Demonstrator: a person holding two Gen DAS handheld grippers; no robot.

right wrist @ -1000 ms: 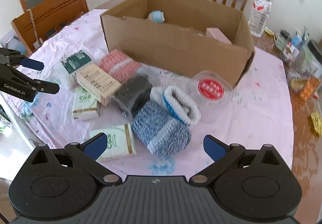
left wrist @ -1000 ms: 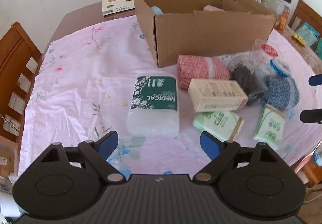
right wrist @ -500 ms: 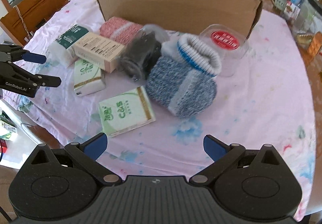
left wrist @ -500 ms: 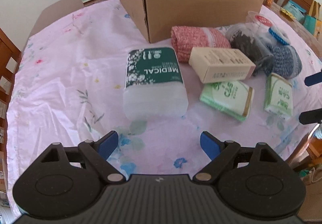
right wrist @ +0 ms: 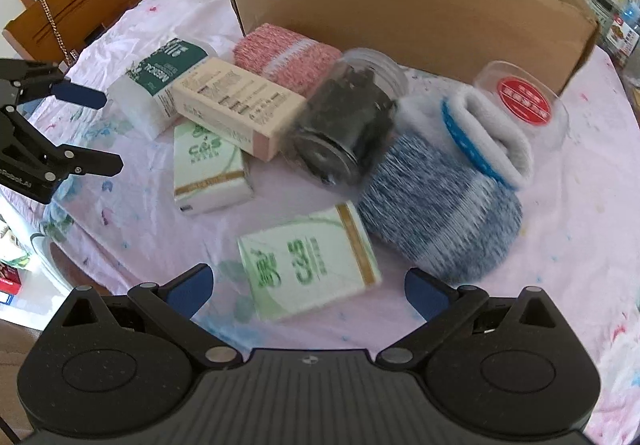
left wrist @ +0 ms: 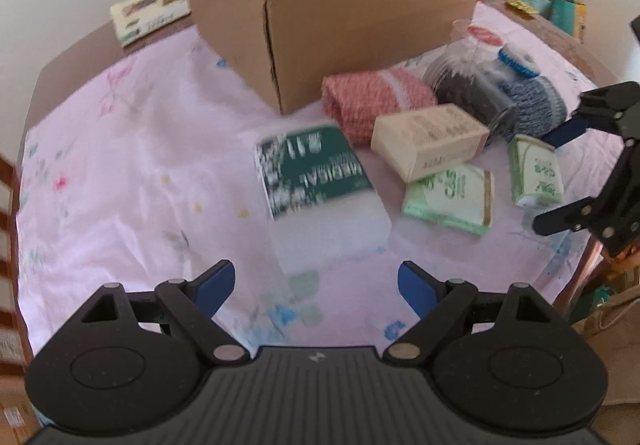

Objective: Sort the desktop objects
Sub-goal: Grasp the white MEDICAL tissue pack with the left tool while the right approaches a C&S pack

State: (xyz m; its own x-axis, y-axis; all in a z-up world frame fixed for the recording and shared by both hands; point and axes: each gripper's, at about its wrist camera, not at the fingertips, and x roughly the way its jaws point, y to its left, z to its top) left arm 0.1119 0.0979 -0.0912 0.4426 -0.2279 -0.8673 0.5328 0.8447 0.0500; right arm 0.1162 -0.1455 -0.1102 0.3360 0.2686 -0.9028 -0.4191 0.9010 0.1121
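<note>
With both grippers spread wide and gripping nothing, each hangs above the pink cloth, pointing steeply down at the pile in front of the box.

Left gripper: swab pack lies straight ahead, just beyond the pads, long side running away. Right gripper: tissue pack sits just ahead, between the line of the fingertips; blue sock roll ahead-right, touching the pack's far corner.

Step in hand, as judged: approach for pickup, one item per gripper, the box being the likely destination.

Advice:
- Square the left jaws across the swab pack's short width; it looks near the limit of the opening.
- Right side: come down on the tissue pack's long edges, clear of the sock.
- Close gently; both packs are soft film wraps and will dent.

Materials:
- Swab pack: translucent plastic, green label, pillow-shaped.
- Tissue packs: glossy, flat, green-white.
- Carton: stiff card, sharp edges.
- Jar: clear, round, on its side, likely to roll.
- Socks: knit, squashy rolls.
</note>
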